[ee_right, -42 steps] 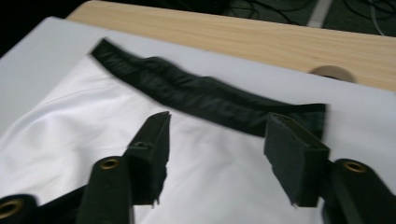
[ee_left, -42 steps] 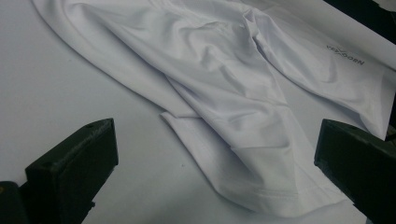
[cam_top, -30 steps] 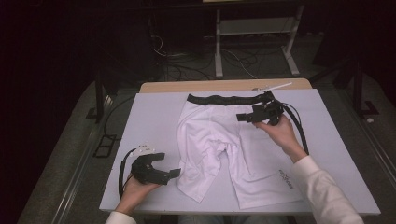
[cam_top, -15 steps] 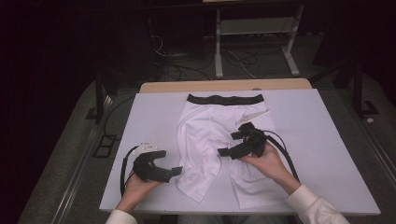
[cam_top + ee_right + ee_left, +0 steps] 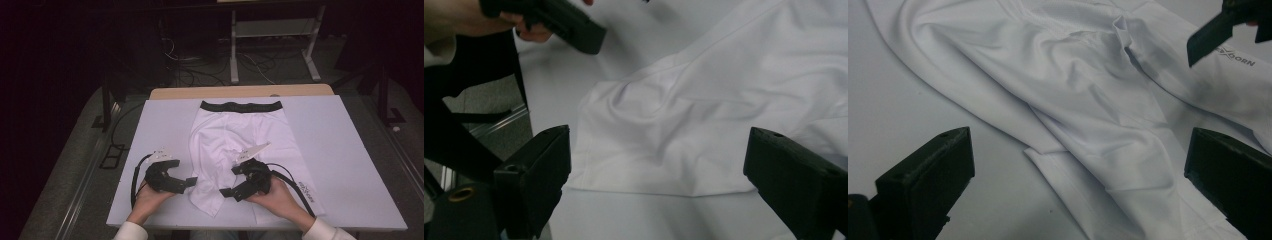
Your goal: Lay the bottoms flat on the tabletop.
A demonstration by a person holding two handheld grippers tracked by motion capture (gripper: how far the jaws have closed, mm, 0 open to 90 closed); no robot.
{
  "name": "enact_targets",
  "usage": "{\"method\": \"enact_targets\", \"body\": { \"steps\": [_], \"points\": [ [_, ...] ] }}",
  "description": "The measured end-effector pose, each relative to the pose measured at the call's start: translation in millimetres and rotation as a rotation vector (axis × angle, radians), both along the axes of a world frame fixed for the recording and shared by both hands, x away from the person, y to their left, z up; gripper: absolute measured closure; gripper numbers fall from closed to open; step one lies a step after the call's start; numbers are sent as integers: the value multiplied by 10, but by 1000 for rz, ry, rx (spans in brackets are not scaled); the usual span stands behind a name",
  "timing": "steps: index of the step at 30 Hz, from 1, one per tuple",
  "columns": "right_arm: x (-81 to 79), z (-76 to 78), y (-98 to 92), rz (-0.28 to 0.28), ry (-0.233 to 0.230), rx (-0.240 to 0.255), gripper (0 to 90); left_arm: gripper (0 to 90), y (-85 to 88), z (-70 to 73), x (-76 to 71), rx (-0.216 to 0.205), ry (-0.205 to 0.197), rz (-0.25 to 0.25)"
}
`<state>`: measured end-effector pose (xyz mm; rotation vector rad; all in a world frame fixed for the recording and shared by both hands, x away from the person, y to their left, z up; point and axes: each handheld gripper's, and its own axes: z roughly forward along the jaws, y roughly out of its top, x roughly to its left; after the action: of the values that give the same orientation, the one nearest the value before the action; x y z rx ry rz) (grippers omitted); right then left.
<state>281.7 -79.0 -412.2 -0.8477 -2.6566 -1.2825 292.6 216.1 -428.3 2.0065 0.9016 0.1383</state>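
Observation:
White shorts (image 5: pixel 235 145) with a black waistband (image 5: pixel 241 106) lie flat on a white board (image 5: pixel 350 150), legs toward me. My left gripper (image 5: pixel 186 181) rests open on the board just left of the near leg; in the left gripper view its jaws (image 5: pixel 1078 175) frame the leg's folded hem (image 5: pixel 1083 170). My right gripper (image 5: pixel 231 182) hovers open over the legs, pointing left. Its jaws (image 5: pixel 654 175) have just been closing slightly, with the leg hem (image 5: pixel 684 130) lying between them, not pinched.
The board lies on a wooden table (image 5: pixel 200 93). A white metal stand (image 5: pixel 272 45) and floor cables (image 5: pixel 195 75) lie beyond it. Bare board stretches right of the shorts. Each gripper's cable (image 5: pixel 287 182) trails back toward my arms.
My right gripper has come from the far right by the waistband down toward me, over the legs of the shorts. The left gripper has stayed in place.

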Motion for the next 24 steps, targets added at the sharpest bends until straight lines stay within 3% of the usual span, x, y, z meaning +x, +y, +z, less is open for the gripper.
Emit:
{"method": "enact_targets", "body": {
  "steps": [7,13,24],
  "points": [
    [-139,-96,168,51,29,-13,133,0,-44,22,43,39,4,-15],
    [-258,-156,307,95,46,-28,136,0,-86,23,96,65,49,-40],
    [-371,-282,459,141,76,-63,146,9,-114,-30,151,94,79,-73]
  ]
}}
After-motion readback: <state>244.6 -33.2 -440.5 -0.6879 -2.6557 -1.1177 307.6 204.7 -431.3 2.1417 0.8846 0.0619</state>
